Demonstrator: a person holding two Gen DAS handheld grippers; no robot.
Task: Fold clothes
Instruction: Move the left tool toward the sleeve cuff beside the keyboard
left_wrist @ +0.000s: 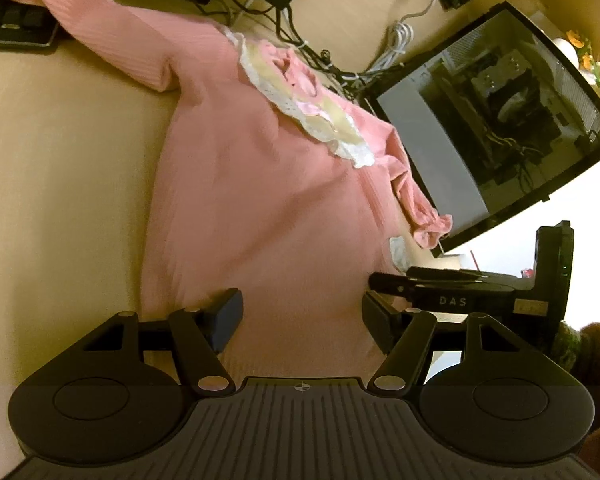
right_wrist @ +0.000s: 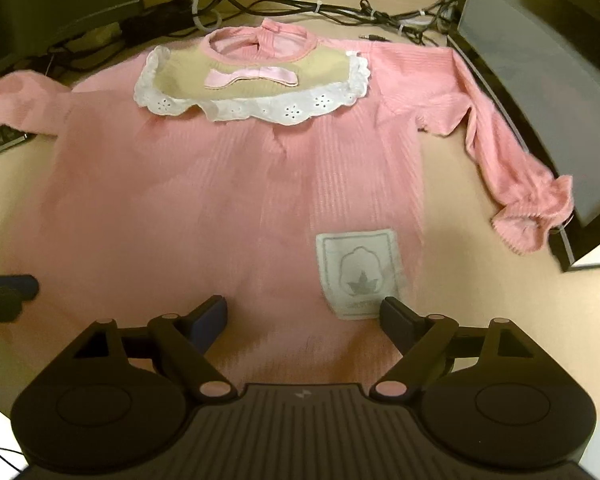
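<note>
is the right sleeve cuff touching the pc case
Cannot tell. In the right wrist view the ruffled cuff lies right at the glass side of the pc case, overlapping its lower edge, but neither view shows plain contact or a gap.

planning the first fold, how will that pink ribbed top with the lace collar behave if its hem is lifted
The pink ribbed top likely goes floppy: its sleeve already lies bent and crumpled. It probably weighs little, being thin and flat on the desk. The white lace collar may flop or fold over.
</note>
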